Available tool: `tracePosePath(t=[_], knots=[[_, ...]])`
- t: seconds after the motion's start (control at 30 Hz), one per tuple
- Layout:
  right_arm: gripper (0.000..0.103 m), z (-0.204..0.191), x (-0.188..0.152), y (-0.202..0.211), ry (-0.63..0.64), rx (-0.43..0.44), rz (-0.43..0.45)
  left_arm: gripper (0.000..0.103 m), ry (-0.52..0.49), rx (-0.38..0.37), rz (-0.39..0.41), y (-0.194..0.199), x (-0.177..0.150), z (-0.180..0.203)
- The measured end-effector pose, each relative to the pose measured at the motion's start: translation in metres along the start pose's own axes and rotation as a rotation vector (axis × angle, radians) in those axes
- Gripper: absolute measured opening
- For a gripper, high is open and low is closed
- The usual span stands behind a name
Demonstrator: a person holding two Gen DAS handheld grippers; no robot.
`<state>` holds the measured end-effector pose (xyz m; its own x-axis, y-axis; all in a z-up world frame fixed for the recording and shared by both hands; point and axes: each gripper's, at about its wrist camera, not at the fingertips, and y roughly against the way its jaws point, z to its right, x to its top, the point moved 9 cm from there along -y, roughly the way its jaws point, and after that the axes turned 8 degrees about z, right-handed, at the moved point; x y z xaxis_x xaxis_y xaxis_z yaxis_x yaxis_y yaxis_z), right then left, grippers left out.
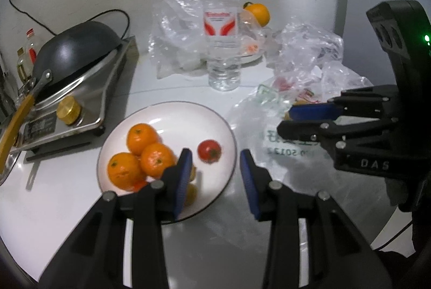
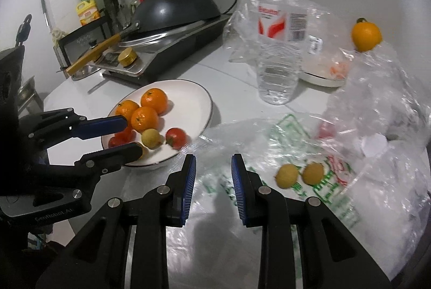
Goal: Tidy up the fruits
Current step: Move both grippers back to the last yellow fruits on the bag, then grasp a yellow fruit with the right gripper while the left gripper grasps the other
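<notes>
Three oranges [image 1: 142, 154] crowd the 9 o'clock half of a white plate [image 1: 172, 114] on a pale round table [image 1: 67, 194], with one small red tomato [image 1: 209, 150] alone toward the plate's 3 o'clock side. The left gripper [image 1: 215, 173] hovers over the plate's 5 o'clock rim, its blue-padded jaws spread wide and holding nothing; one finger hangs above the dish, the other just outside its dark-lined edge. In the right wrist view a small yellow fruit [image 2: 152, 138] sits beside the tomato on the plate, and more red fruit [image 2: 124, 135] lies partly hidden behind the left gripper's fingers.

The right gripper [image 2: 212, 181] hangs above a printed plastic bag [image 2: 242, 208] spread flat at the plate's 3 o'clock, jaws parted and empty. Two more yellow fruits [image 2: 299, 174] rest on that bag at the gripper's 2 o'clock, nearly touching each other. Crumpled clear plastic [image 2: 377, 105] rises beyond them at 1 o'clock.

A clear water bottle [image 1: 222, 33] stands upright at the plate's 12 o'clock, with a bare strip of table between them. A lone orange [image 1: 257, 13] sits beyond the bottle near the far wall, by a second plate [image 2: 322, 79]. At the plate's 10 o'clock a steel cooker [image 1: 80, 100] carries an upturned black pan [image 1: 75, 49]; the cooker's near corner stops just short of the plate's rim. Open tabletop lies at the plate's 7 o'clock, running to the table's curved edge.
</notes>
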<state>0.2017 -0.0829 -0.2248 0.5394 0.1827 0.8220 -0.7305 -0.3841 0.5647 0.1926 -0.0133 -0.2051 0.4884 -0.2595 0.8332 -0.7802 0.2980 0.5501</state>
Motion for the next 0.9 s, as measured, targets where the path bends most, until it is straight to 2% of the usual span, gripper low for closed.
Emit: tracePosePath(t=[0.5,0.9], knots=[[0.029,0.054,-0.016,0.019,-0.065,-0.062,0.01,0.038,-0.044,-0.063,-0.013,-0.013,0.009,0.044],[0.029,0.085,-0.023,0.013,-0.092,-0.068,-0.006,0.038,-0.064,-0.099,-0.029,-0.038,0.018,0.075]])
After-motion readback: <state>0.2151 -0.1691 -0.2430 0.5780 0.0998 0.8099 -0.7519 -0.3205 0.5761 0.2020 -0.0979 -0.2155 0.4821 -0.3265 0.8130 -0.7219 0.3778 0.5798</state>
